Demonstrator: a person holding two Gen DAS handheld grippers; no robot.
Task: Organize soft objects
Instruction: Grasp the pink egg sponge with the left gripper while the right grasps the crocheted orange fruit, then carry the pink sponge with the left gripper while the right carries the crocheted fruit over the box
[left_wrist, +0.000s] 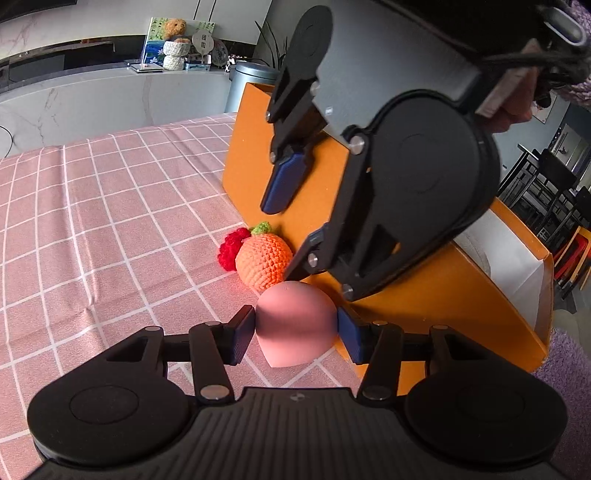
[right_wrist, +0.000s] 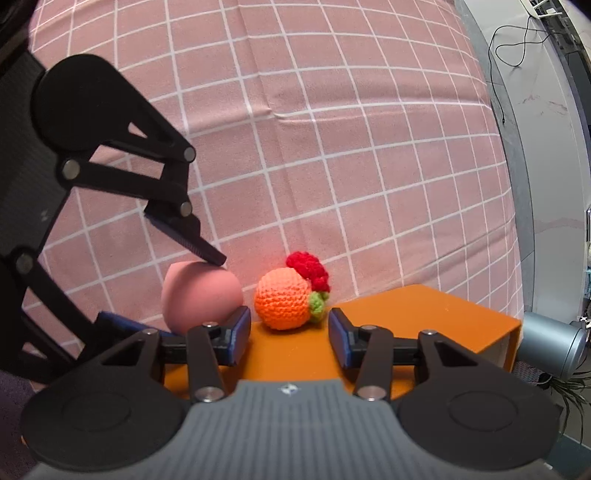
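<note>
A pink egg-shaped sponge (left_wrist: 295, 321) sits between the pads of my left gripper (left_wrist: 295, 332), which is shut on it just above the pink checked cloth; it also shows in the right wrist view (right_wrist: 201, 295). Beside it lie an orange crocheted fruit (left_wrist: 263, 258) (right_wrist: 283, 302) with a green leaf and a red crocheted piece (left_wrist: 231, 248) (right_wrist: 310, 271), both against the orange box (left_wrist: 424, 295). My right gripper (right_wrist: 288, 332) is open and empty, above the box's edge (right_wrist: 424, 314) and pointing at the orange fruit. It appears from above in the left wrist view (left_wrist: 291, 236).
The table carries a pink checked cloth (left_wrist: 92, 221) with some creases. The orange box has a white lining (left_wrist: 517, 266). A grey bin (right_wrist: 554, 347) stands past the table's end. A counter with a teddy bear (left_wrist: 175, 29) is behind. Dark chairs (left_wrist: 546, 192) stand at the right.
</note>
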